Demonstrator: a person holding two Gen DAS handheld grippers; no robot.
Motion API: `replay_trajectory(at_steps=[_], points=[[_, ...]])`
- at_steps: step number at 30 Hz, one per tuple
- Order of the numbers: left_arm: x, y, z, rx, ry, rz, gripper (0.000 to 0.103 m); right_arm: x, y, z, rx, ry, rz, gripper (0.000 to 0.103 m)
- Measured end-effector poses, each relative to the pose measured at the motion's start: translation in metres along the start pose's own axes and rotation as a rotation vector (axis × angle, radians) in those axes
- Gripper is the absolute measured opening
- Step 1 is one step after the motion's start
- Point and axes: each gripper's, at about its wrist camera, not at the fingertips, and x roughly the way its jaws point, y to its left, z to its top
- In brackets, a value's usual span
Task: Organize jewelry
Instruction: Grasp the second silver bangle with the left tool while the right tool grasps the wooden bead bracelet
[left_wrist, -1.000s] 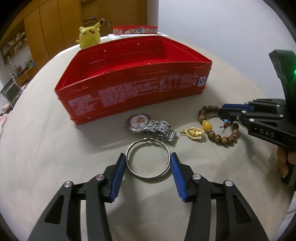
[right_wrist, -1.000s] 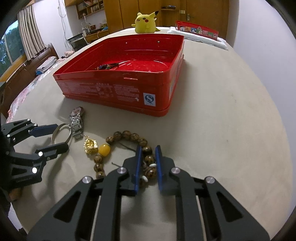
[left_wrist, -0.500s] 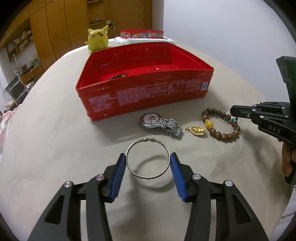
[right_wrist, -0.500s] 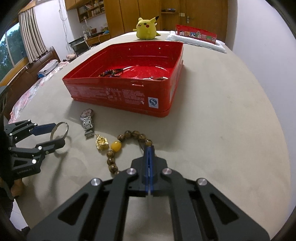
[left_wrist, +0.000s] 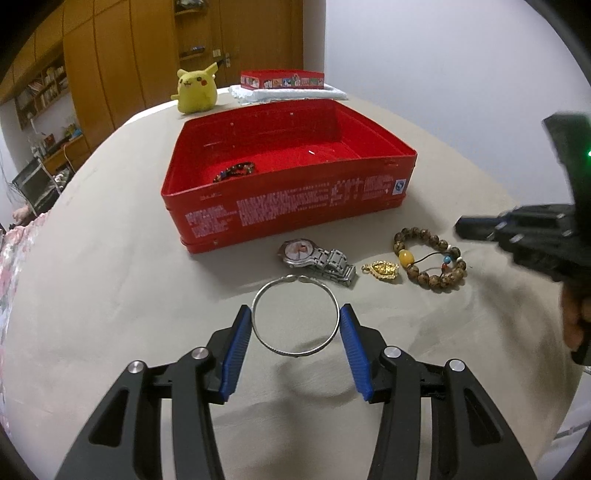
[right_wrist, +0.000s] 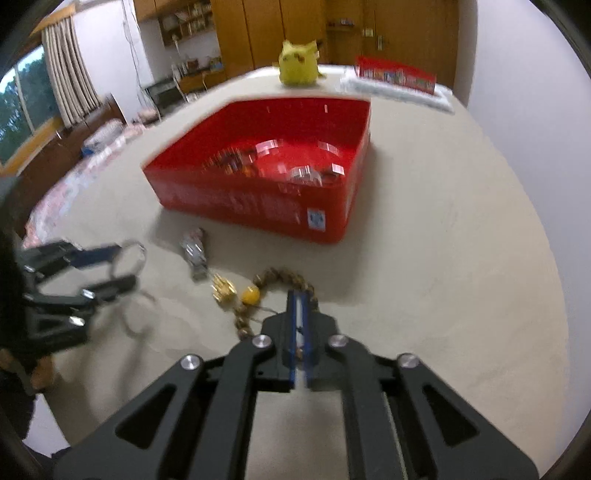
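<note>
My left gripper (left_wrist: 295, 319) is shut on a silver bangle (left_wrist: 295, 317) and holds it above the table. My right gripper (right_wrist: 300, 295) is shut and empty, raised above the wooden bead bracelet (left_wrist: 430, 264), which lies on the table and also shows in the right wrist view (right_wrist: 280, 277). A gold pendant (left_wrist: 382, 271) and a steel watch (left_wrist: 316, 256) lie left of the beads. The red tin box (left_wrist: 288, 206) stands behind them with a dark bead bracelet (left_wrist: 234, 171) inside. The right wrist view is blurred.
A yellow plush toy (left_wrist: 195, 92) and a small red box (left_wrist: 282, 79) on a white cloth stand at the table's far edge. The round table (left_wrist: 92, 280) has a beige cloth. Wooden cabinets stand behind.
My left gripper has lifted the bangle off the table. My right gripper has closed without the beads, risen and pulled back; the bead bracelet stays on the table.
</note>
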Motion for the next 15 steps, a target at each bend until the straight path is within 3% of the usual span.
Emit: replay_trajectory(at_steps=[4,7,8,10,15], points=[[0.0,0.0,0.0,0.003,0.0,0.001,0.049,0.027,-0.004,0.002,0.002,0.047,-0.011,0.023],[0.0,0.003,-0.001,-0.001,0.001,0.003,0.049,0.034,0.002,0.004,-0.029,0.044,-0.028,0.028],[0.001,0.003,-0.001,-0.002,0.002,0.004,0.049,0.035,0.005,0.005,-0.045,0.044,-0.036,0.028],[0.002,0.004,0.0,-0.004,0.003,0.004,0.049,0.037,0.007,0.006,-0.059,0.04,-0.049,0.009],[0.001,0.004,0.002,0.0,-0.004,0.002,0.049,0.022,0.012,0.006,-0.073,-0.007,-0.069,0.009]])
